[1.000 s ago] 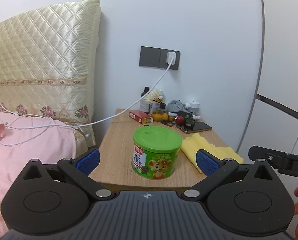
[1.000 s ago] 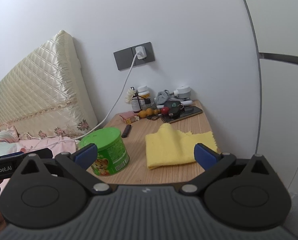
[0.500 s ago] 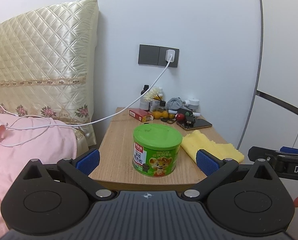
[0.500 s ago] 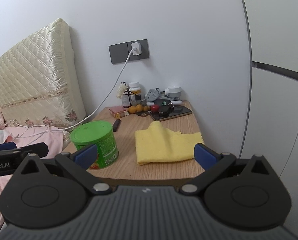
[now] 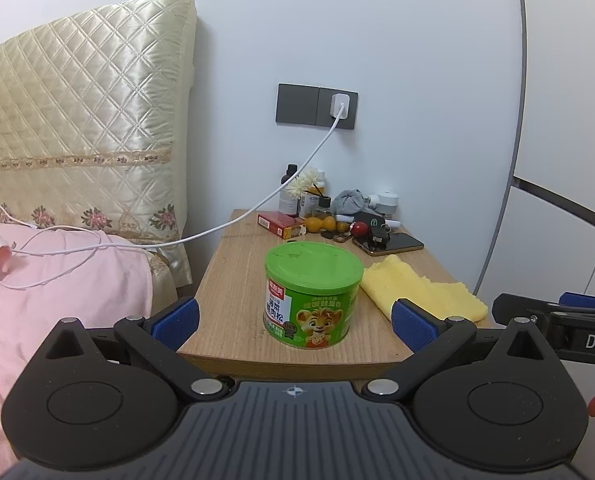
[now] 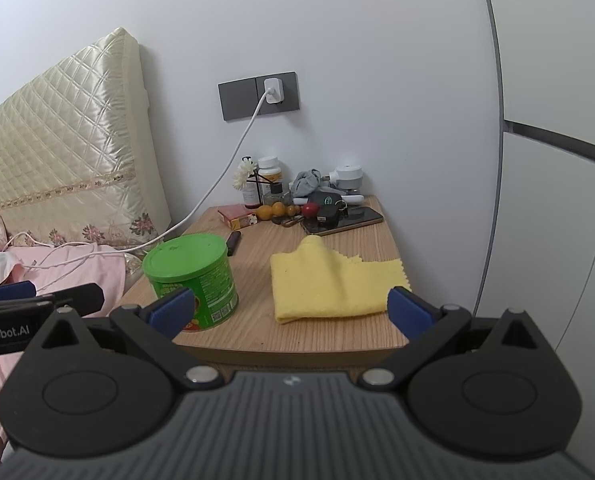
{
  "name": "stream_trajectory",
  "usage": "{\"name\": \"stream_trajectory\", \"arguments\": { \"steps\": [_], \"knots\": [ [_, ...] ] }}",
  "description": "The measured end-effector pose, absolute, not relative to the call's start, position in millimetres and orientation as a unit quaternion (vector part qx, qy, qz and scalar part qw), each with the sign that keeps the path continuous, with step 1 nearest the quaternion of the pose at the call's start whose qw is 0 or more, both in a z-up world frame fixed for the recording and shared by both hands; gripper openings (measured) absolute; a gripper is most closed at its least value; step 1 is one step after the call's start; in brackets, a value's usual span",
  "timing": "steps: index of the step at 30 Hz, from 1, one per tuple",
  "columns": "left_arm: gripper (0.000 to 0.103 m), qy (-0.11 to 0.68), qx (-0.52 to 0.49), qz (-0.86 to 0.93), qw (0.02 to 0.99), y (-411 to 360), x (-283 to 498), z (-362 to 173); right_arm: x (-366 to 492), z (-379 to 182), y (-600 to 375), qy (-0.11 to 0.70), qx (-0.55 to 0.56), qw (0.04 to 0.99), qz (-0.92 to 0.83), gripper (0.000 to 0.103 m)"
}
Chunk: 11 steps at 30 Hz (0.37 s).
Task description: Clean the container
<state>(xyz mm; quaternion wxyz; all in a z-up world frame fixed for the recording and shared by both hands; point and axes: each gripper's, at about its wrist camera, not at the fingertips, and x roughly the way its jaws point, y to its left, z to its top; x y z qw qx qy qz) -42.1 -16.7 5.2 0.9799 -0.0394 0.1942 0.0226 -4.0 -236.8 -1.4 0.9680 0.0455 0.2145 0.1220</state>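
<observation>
Both units have closed in on the counter (image 5: 233, 264) since a second ago. The left hand-held gripper (image 5: 293, 322) is wide open, empty, framing the green container (image 5: 312, 292) (lid on). The right hand-held gripper (image 6: 291, 308), equally open, faces the yellow cloth (image 6: 329, 284). Cleaning not yet begun.

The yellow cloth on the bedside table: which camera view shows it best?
The right wrist view shows the yellow cloth best: the whole folded cloth, with its zigzag edge, lies almost centred in the frame. In the left wrist view the yellow cloth sits off to the side, partly hidden behind the green can and a blue finger.
</observation>
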Motion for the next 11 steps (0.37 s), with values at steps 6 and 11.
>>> {"name": "stream_trajectory", "arguments": {
  "steps": [6,11],
  "knots": [
    [0.103,0.193,-0.04,0.022,0.98,-15.8,-42.7,5.7,-3.5,0.0,-235.1,0.213,0.045,0.968,0.123,0.103],
    [0.103,0.19,-0.04,0.025,0.981,-15.7,-39.9,6.1,-2.6,-0.5,-234.0,0.215,0.042,0.968,0.125,0.103]
  ]
}}
